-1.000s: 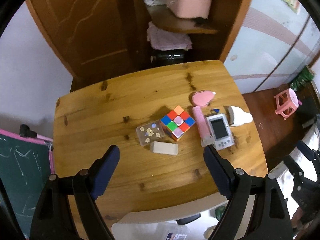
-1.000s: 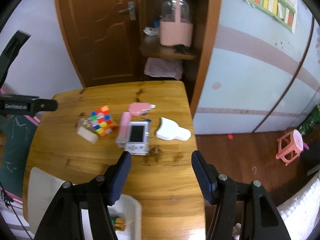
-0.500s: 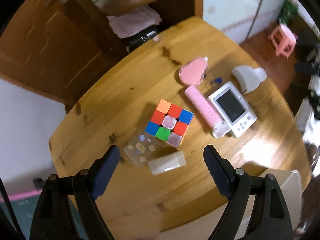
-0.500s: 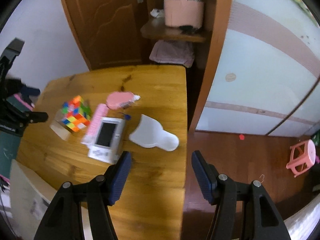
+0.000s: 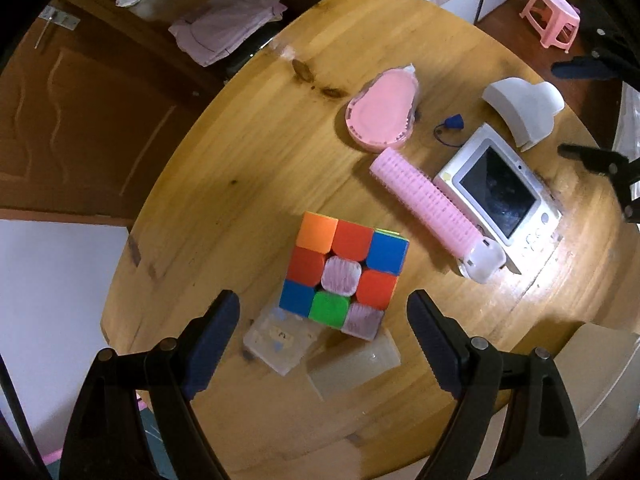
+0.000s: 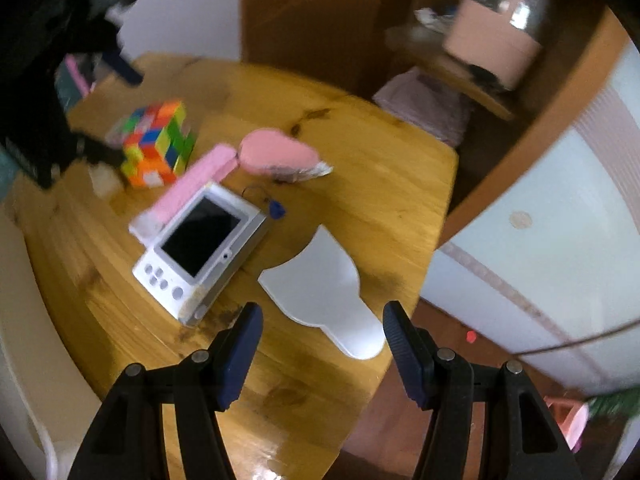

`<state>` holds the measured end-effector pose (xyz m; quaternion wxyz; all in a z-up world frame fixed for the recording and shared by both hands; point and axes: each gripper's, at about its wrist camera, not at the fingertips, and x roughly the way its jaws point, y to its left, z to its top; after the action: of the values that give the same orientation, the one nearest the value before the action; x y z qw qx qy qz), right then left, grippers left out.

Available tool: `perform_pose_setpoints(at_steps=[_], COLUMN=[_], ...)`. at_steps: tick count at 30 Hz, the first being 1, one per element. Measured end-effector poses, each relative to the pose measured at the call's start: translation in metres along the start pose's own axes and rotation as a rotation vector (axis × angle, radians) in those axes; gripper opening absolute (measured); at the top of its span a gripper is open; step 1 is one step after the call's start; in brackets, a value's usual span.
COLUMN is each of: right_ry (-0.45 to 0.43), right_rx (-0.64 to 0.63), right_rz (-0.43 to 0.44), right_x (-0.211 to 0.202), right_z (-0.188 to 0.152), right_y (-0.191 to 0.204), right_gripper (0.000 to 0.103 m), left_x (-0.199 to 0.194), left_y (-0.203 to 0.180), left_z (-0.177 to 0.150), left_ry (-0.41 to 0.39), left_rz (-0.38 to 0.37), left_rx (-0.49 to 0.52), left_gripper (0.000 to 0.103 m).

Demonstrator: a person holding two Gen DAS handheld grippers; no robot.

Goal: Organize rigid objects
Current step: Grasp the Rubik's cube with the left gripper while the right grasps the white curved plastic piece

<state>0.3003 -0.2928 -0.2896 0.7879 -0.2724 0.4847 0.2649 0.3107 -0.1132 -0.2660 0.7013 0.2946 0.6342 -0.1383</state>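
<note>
Left gripper: I am seeing my left gripper (image 5: 323,316) spread wide with nothing between its fingers, hanging above the near edge of the wooden table (image 5: 248,152). Against the half-second-earlier frame it is sitting closer and lower; the objects are filling more of the view.

Right gripper: my right gripper (image 6: 322,336) is likewise gaping wide and carrying nothing. It is now hovering over the white curved plastic piece (image 6: 320,292), which was lying further ahead of it half a second ago.

Cube: the puzzle cube (image 5: 344,274) is resting on the table just ahead of the left fingers, having slid down the frame from mid-view. It is touching the clear small box (image 5: 280,340), and the pale translucent block (image 5: 354,362) is lying just beside both.

Pink roller: the ribbed pink cylinder (image 5: 424,200) is lying diagonally, its long side against the white handheld device (image 5: 500,196).

Handheld device: it is lying screen up between the roller and the white curved piece; in the right view it is appearing larger than before.

Pink oval case: the case (image 5: 380,116) is sitting beyond the roller's far end, near a small blue tag on a cord (image 5: 452,124).

Image quality: the right view is smearing with motion, so I cannot tell fine detail on the cube side there.

Surroundings: a pink stool (image 5: 552,16) is standing on the floor beyond the table.
</note>
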Motion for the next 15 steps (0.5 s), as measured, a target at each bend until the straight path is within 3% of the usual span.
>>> perform_pose_setpoints(at_steps=[5,15], right_ry=[0.006,0.045], right_rx=[-0.054,-0.047], right_rz=[-0.024,0.1], right_x=[0.015,0.039], right_z=[0.007,0.017], right_y=[0.001,-0.01], right_gripper=[0.063,0.063], left_x=[0.009,0.02], left_y=[0.0,0.004], left_z=[0.003,0.016], left_ry=[0.025,0.042], left_rz=[0.001,-0.032], left_rx=[0.014,0.02], left_gripper=[0.088,0.088])
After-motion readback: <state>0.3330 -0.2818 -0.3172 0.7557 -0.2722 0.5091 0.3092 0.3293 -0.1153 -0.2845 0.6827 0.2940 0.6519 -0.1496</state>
